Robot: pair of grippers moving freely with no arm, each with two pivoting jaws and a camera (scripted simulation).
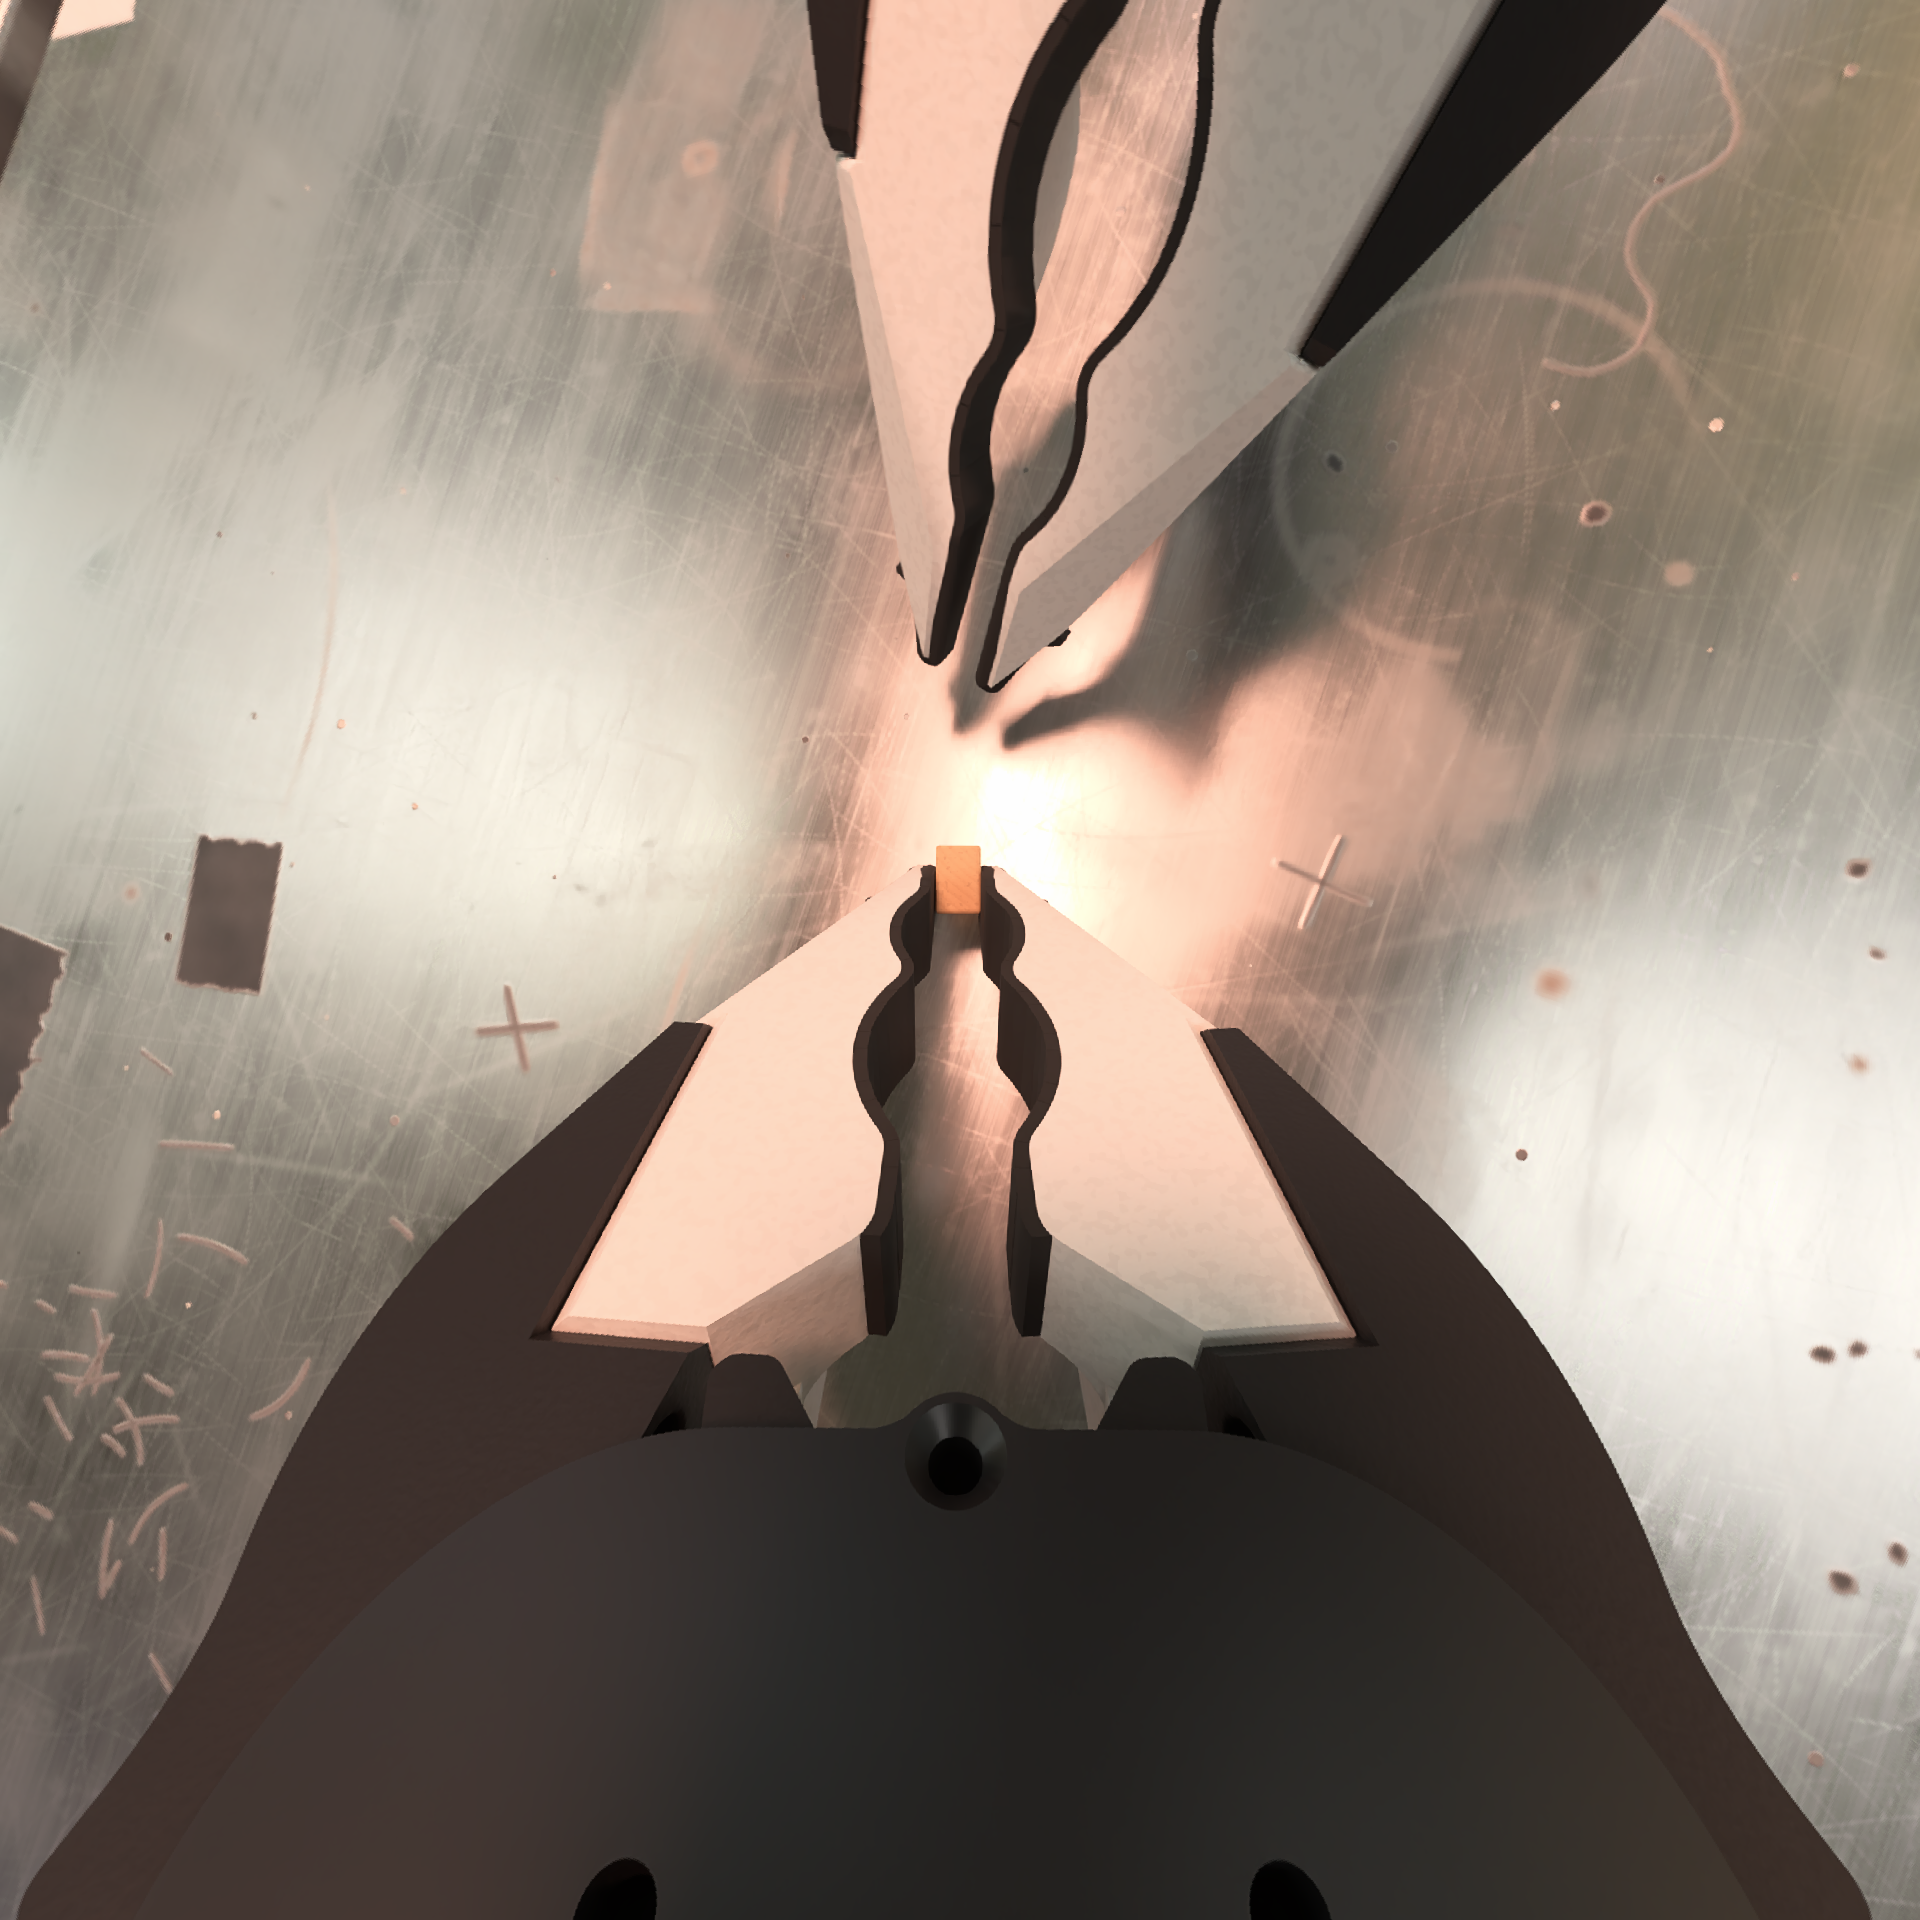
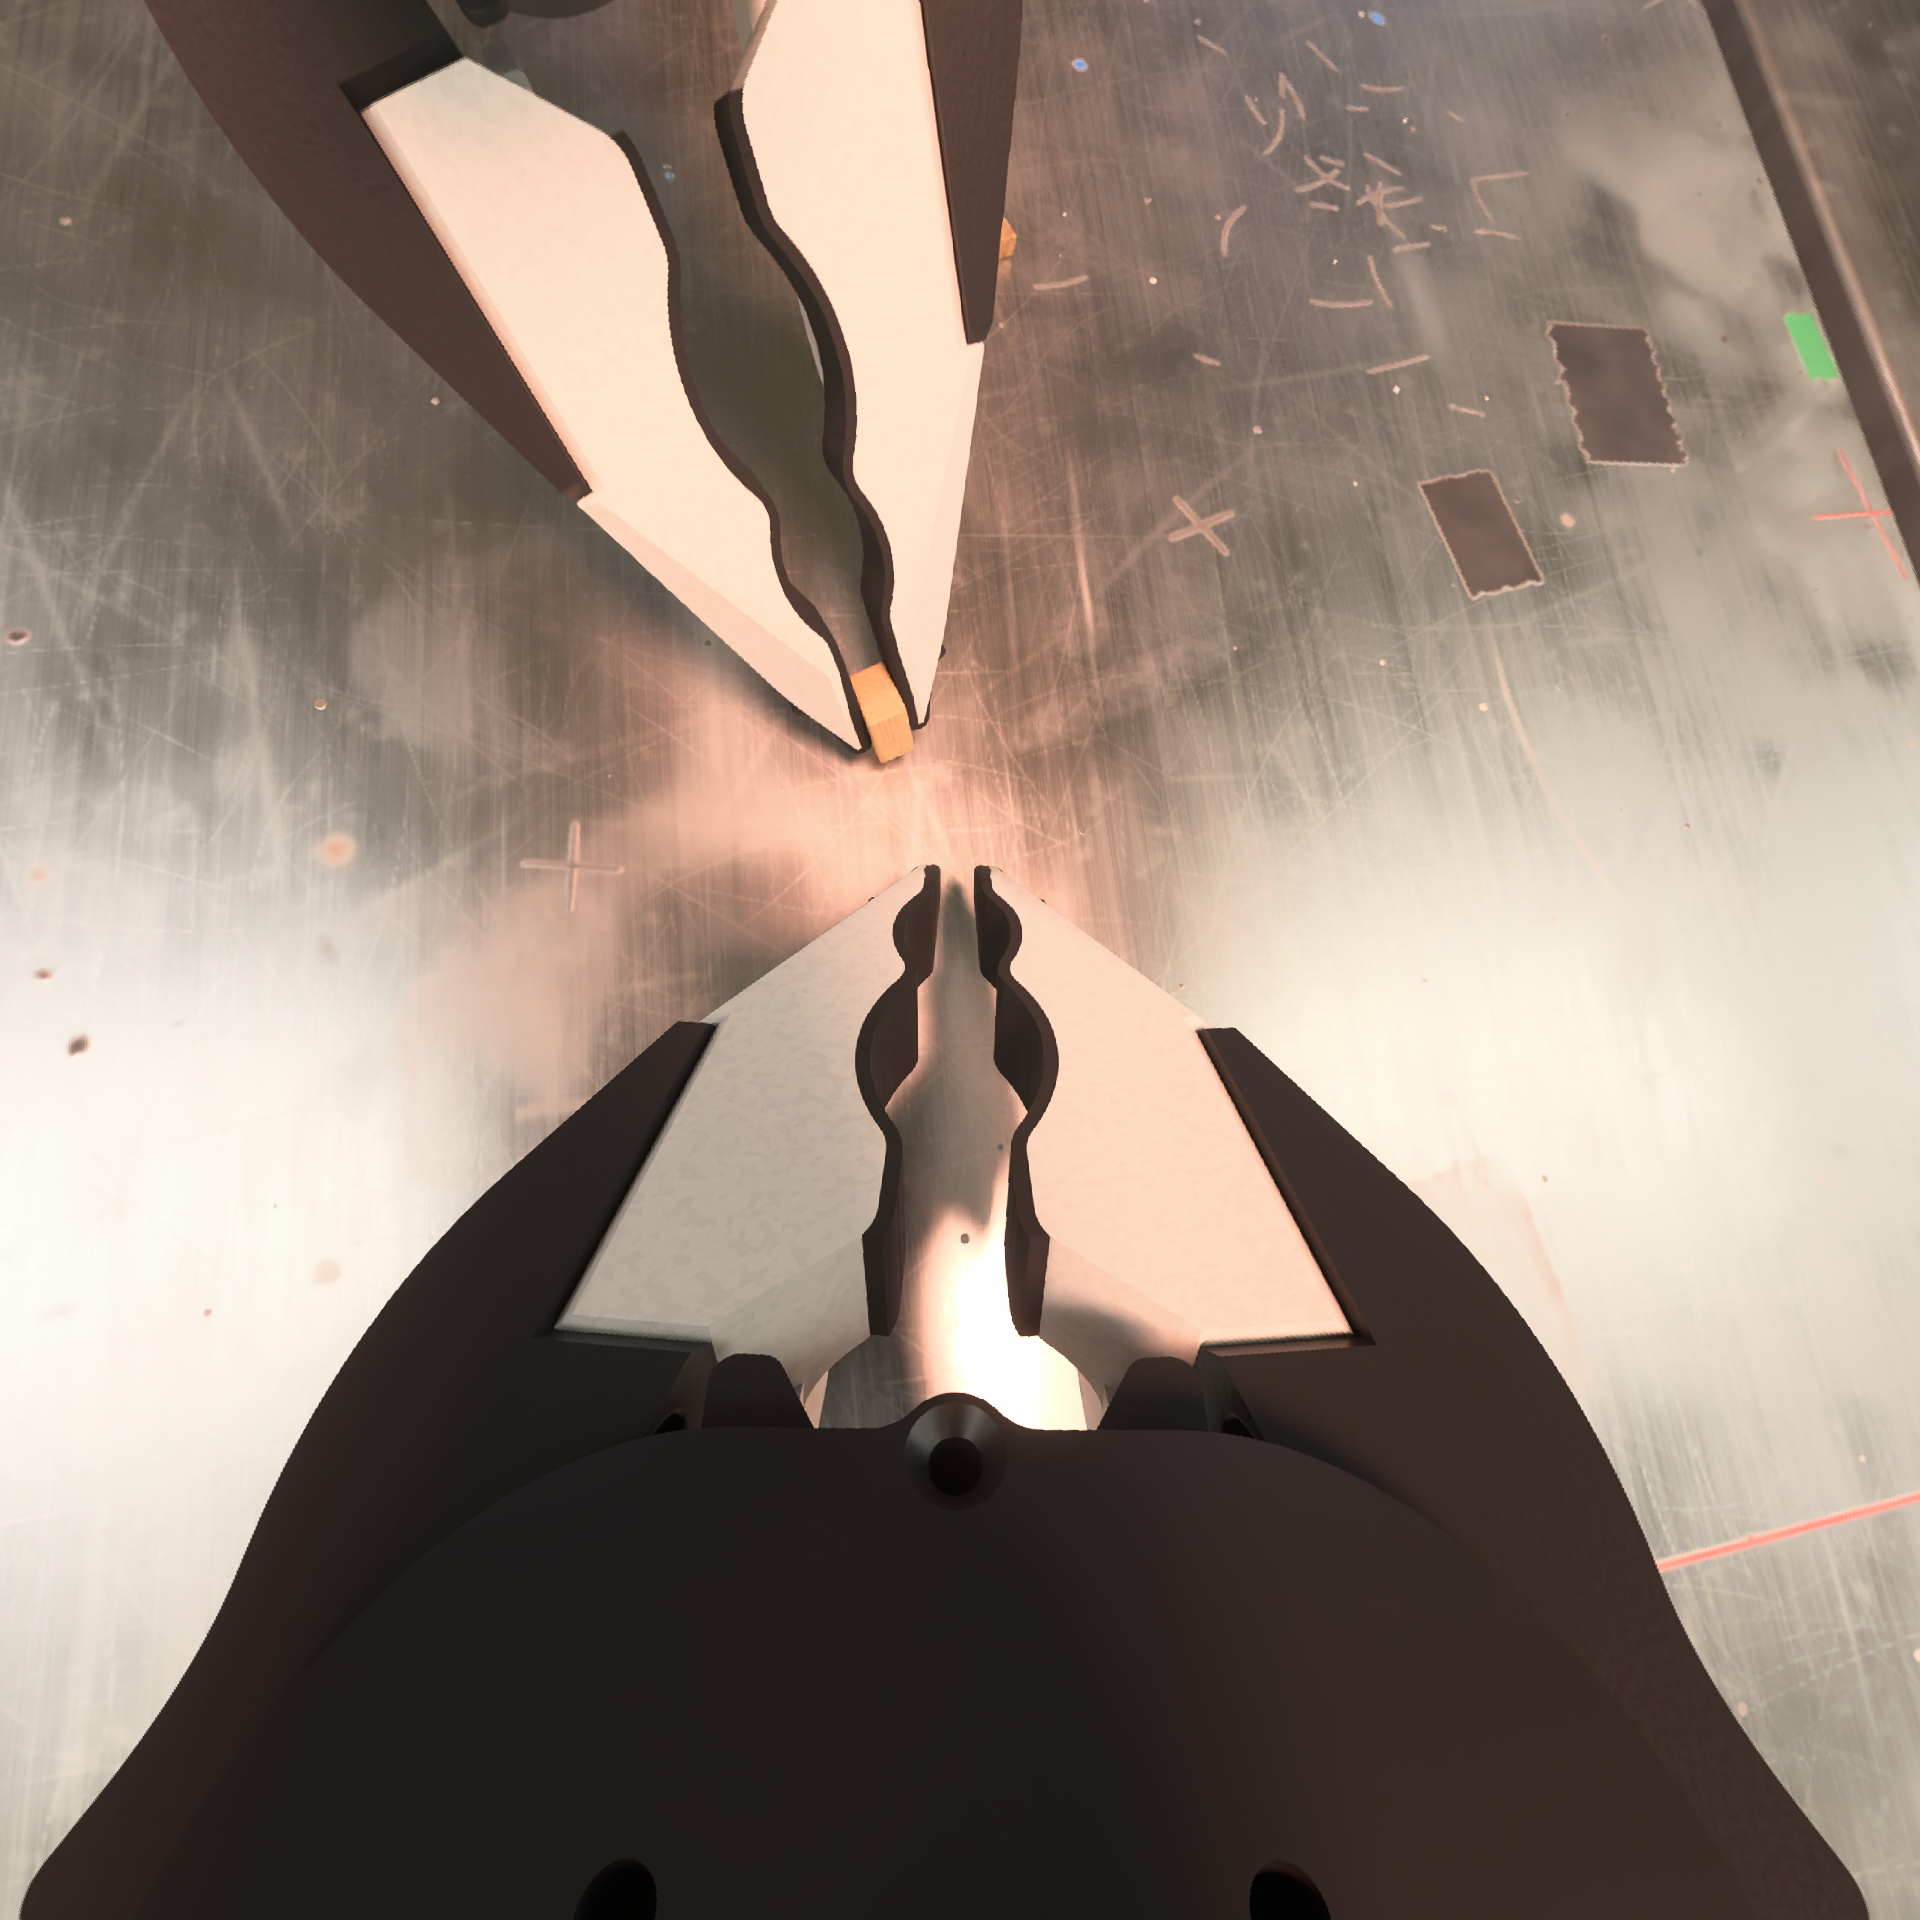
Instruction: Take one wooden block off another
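My left gripper (image 1: pixel 956 881) is shut on a small orange wooden block (image 1: pixel 957 879), pinched at the very fingertips. In the right wrist view the left gripper (image 2: pixel 888 727) comes down from the top with that block (image 2: pixel 883 722) low over the metal table; I cannot tell if it touches. A second wooden block (image 2: pixel 1006 245) peeks out on the table behind the left gripper's finger, mostly hidden. My right gripper (image 2: pixel 956 878) faces the left one, its jaws drawn to a thin slit with nothing between them. It also shows in the left wrist view (image 1: pixel 964 665).
The scratched metal table (image 2: pixel 1455 935) bears dark rectangular patches (image 2: pixel 1616 395) (image 2: pixel 1475 535) (image 1: pixel 229 914) and scratched cross marks (image 2: pixel 571 865). A green tape piece (image 2: pixel 1808 346) lies by a dark strip along the table's far right (image 2: pixel 1813 156).
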